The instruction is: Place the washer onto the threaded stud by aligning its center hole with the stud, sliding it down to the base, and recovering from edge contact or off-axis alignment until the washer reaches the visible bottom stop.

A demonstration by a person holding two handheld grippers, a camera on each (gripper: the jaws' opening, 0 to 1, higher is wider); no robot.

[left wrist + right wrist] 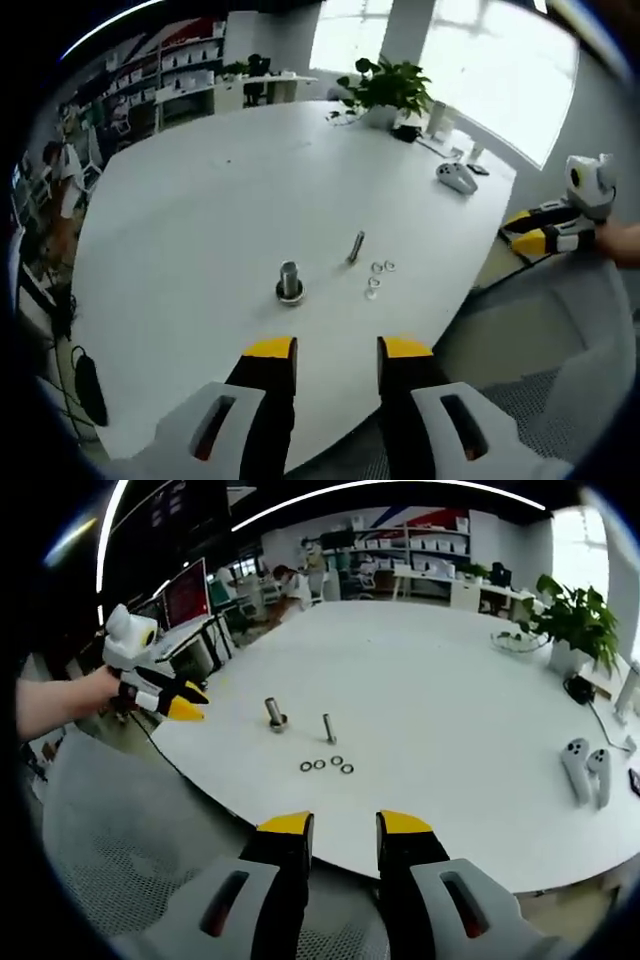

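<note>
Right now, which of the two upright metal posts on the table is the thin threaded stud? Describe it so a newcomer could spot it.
Start at the big white table and find the row of small washers near its front edge. Two metal posts stand just beyond them. The threaded stud is the thin, bare one nearest the washers; its neighbour, the thick bolt, is stouter and stands on a wide round base.

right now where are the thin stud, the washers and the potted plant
thin stud (328, 728), right gripper view, mid shaft
washers (326, 765), right gripper view, a ring mid row
potted plant (388, 85), left gripper view, its leaves
</note>
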